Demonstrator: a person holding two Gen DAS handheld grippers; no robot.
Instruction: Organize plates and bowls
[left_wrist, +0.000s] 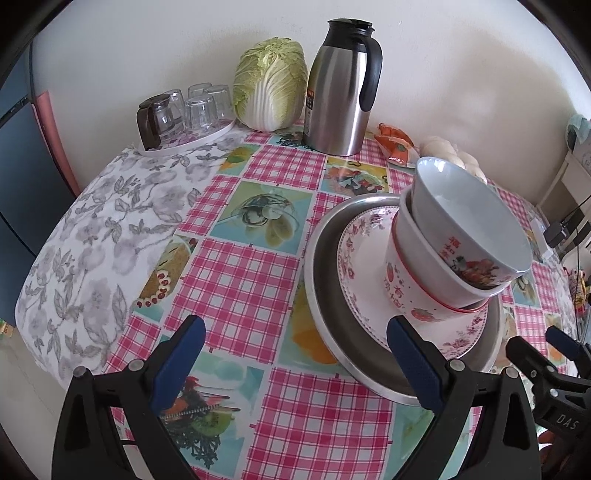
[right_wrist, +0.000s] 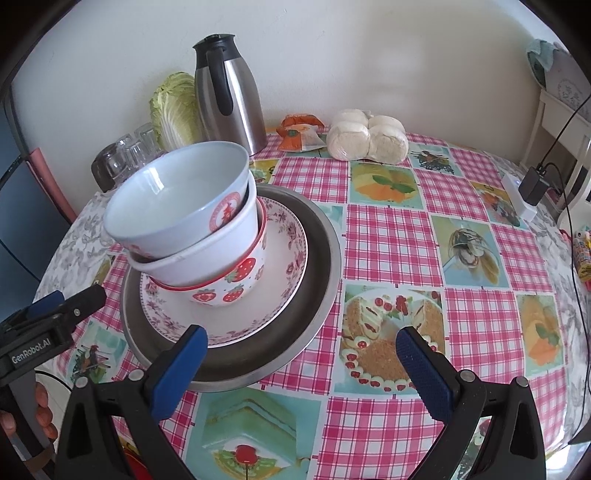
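Note:
A stack stands on the checked tablecloth: a steel plate (left_wrist: 328, 325) at the bottom, a floral plate (left_wrist: 362, 258) on it, then a strawberry bowl (left_wrist: 402, 295), a white bowl (left_wrist: 436, 269) and a tilted pale blue bowl (left_wrist: 465, 214) on top. The stack also shows in the right wrist view: steel plate (right_wrist: 295, 332), floral plate (right_wrist: 273, 295), strawberry bowl (right_wrist: 236, 280), white bowl (right_wrist: 207, 258), blue bowl (right_wrist: 177, 199). My left gripper (left_wrist: 295, 354) is open and empty, left of the stack, right fingertip over the steel plate's rim. My right gripper (right_wrist: 301, 362) is open and empty at the stack's near right edge.
At the back stand a steel thermos jug (left_wrist: 340, 88), a napa cabbage (left_wrist: 271, 85) and a tray of upturned glasses (left_wrist: 184, 114). Wrapped buns (right_wrist: 365, 140) and an orange packet (right_wrist: 299, 134) lie at the back right. A white charger with cable (right_wrist: 524, 199) sits at the right edge.

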